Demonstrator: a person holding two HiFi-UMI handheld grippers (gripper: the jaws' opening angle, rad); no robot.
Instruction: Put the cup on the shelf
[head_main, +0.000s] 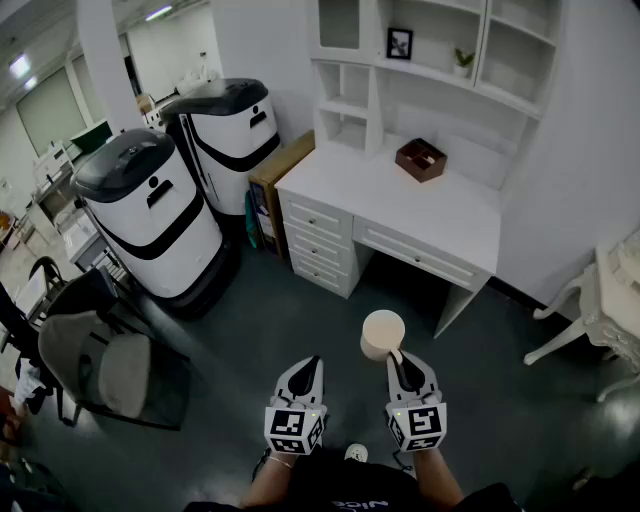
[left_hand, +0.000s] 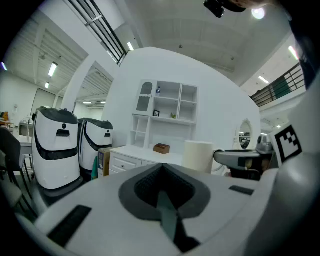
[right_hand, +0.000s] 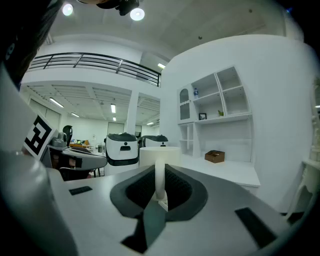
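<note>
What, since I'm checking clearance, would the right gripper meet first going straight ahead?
Holding the cup by its handle, the right gripper would probably reach the desk front first; depth is unclear.

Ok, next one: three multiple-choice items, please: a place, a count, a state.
1. The brown box sits: A on the desk; B on the floor; C on a chair.
2. Count the white-and-black machines beside the desk: A one; B two; C four.
3. The right gripper is: A open, empty; B shut on the cup by its handle; C unseen.
A, it rests on the desktop; B, two stand side by side; B, its jaws pinch the handle.
</note>
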